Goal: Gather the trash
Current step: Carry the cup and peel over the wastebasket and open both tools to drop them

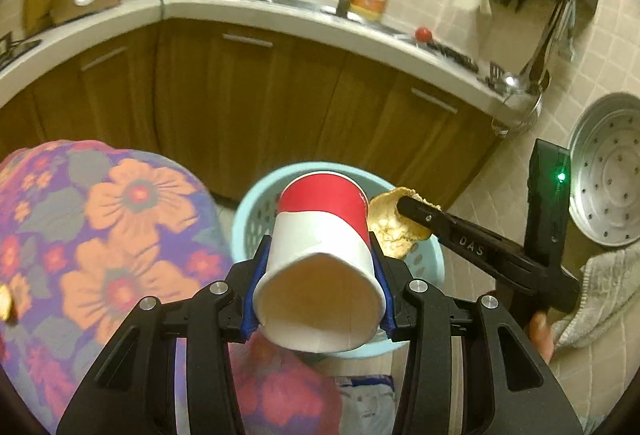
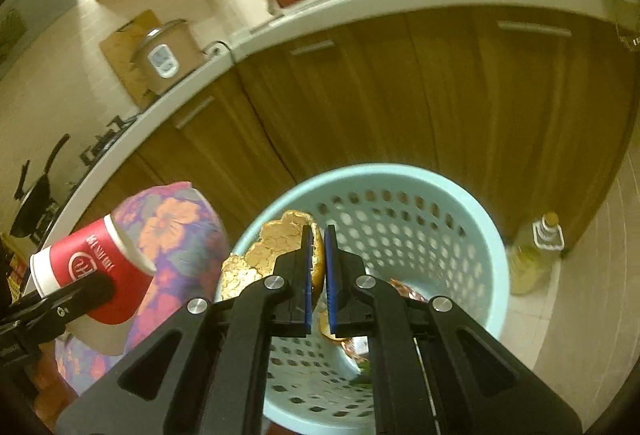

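My left gripper [image 1: 320, 271] is shut on a red and white paper cup [image 1: 320, 235], held on its side just before the light blue perforated trash basket [image 1: 248, 219]. The cup also shows in the right wrist view [image 2: 96, 275] at the left. My right gripper [image 2: 318, 235] is shut on a piece of golden flatbread [image 2: 276, 243] and holds it over the basket's near rim [image 2: 440, 179]. In the left wrist view the right gripper [image 1: 404, 205] pinches the flatbread [image 1: 392, 231] above the basket. Some wrappers [image 2: 404, 291] lie inside the basket.
A flowered cloth bundle [image 1: 112, 235] sits left of the basket. Wooden cabinets [image 1: 280, 103] and a white counter [image 1: 248, 9] with a sink curve behind. An oil bottle [image 2: 536, 255] stands on the floor right of the basket. A metal steamer tray [image 1: 608, 171] leans at right.
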Demonstrator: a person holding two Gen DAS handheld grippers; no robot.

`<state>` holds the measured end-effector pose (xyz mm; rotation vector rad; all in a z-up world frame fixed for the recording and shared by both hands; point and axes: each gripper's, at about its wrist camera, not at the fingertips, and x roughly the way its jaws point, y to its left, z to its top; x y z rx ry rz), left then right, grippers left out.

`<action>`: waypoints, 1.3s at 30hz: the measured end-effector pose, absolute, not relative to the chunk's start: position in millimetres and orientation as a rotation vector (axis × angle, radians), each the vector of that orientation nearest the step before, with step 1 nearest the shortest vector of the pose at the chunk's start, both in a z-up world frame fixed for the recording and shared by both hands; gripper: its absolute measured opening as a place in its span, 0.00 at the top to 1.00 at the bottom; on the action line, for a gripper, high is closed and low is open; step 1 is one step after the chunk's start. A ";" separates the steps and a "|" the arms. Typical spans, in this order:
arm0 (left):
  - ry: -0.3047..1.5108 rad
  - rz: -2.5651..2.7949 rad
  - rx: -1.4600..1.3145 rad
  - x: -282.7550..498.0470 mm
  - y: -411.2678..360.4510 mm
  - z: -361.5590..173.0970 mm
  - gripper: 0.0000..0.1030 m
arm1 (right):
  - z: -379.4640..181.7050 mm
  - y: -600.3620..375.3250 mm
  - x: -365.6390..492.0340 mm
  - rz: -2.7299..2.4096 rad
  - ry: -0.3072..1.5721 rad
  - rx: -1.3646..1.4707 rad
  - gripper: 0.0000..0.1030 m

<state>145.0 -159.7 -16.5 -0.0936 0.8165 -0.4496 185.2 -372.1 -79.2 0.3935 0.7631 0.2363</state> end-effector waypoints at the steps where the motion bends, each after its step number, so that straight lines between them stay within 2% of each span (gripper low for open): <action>1: 0.833 -0.453 -0.088 151.1 -165.5 -21.3 0.59 | -83.6 -374.2 187.9 0.230 0.780 0.398 0.96; 8: 0.917 -0.464 -0.076 179.1 -188.9 -48.1 0.58 | -108.7 -384.2 198.0 0.208 0.871 0.396 0.95; 18: 0.956 -0.460 -0.043 193.2 -207.8 -64.3 0.57 | -124.8 -401.0 201.6 0.203 0.927 0.431 0.83; 23: 0.958 -0.460 -0.044 195.6 -210.2 -63.2 0.55 | -118.7 -402.4 199.1 0.206 0.918 0.430 0.80; 27: 0.950 -0.451 -0.043 193.7 -210.1 -62.3 0.41 | -112.5 -405.4 195.7 0.209 0.902 0.443 0.77; 39: 0.885 -0.443 -0.099 170.1 -179.6 -40.2 0.41 | -74.6 -390.0 178.6 0.262 0.818 0.410 0.77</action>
